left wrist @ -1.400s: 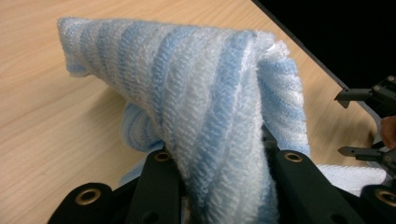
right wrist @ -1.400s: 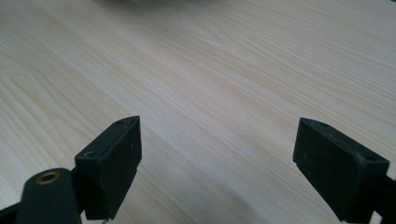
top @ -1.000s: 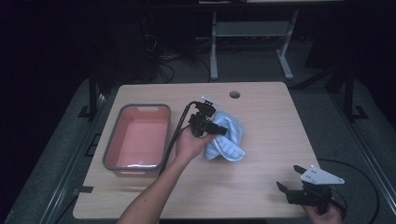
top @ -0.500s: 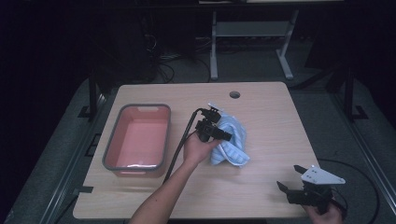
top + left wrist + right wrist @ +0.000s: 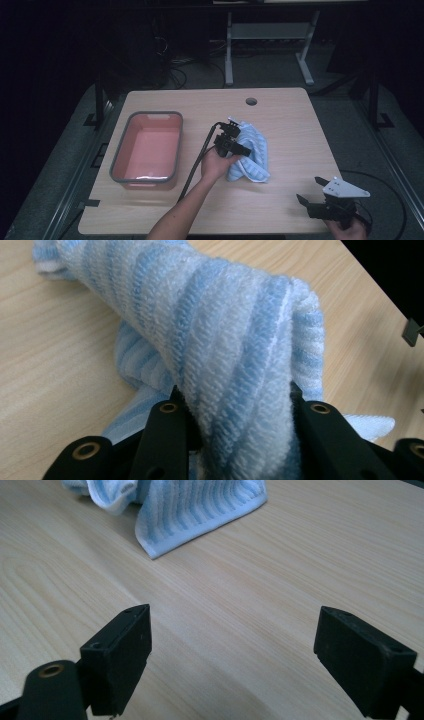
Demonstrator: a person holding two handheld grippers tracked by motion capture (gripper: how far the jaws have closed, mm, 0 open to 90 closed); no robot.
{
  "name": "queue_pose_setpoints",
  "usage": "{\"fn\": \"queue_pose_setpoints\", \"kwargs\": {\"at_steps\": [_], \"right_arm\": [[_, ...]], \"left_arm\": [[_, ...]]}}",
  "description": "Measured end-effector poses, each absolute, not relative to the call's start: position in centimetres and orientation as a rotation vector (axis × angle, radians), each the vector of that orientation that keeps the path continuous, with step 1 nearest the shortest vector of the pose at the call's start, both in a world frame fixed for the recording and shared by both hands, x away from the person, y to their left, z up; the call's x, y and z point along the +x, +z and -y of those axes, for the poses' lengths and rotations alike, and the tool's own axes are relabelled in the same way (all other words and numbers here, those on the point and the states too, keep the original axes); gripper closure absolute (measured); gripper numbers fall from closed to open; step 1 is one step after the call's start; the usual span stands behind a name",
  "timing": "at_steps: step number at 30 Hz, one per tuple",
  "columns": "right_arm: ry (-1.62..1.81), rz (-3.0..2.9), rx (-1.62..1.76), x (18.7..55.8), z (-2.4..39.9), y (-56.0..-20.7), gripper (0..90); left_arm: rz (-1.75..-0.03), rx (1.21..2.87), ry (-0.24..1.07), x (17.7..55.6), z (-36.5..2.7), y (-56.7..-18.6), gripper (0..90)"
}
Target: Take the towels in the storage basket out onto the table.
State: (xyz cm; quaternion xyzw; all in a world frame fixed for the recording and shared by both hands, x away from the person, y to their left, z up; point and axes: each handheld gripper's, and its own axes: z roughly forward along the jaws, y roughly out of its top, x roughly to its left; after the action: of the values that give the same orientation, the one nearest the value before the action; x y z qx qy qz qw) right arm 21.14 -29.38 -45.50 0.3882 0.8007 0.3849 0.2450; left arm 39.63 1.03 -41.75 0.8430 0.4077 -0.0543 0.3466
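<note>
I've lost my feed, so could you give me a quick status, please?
Left gripper shut on blue towel. Right gripper open, empty. Pink tub apart.

Dim, dark surroundings; gripper views bright, sharp.

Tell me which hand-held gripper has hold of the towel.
The left hand-held gripper, its jaws pinching the striped blue towel; the right hand-held gripper hangs open over bare table.

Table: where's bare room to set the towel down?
Free: the table right of the towel, up to the cable hole, and the front strip below the bin. Crowded: mid-table around the left tongs.
</note>
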Motion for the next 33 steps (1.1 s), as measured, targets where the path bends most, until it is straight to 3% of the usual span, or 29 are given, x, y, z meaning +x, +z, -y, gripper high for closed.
{"fn": "queue_pose_setpoints", "kwargs": {"at_steps": [8, 33], "right_arm": [[1.055, -2.181, 1.058, 21.1, 29.5, -45.5, 14.9], [1.05, -2.171, 1.062, 21.1, 29.5, -45.4, 14.8]], "left_arm": [[-1.062, 2.187, -0.121, 39.4, -0.8, -42.0, 62.1], [-1.039, 2.117, -0.116, 38.4, -1.9, -40.4, 35.5]]}}
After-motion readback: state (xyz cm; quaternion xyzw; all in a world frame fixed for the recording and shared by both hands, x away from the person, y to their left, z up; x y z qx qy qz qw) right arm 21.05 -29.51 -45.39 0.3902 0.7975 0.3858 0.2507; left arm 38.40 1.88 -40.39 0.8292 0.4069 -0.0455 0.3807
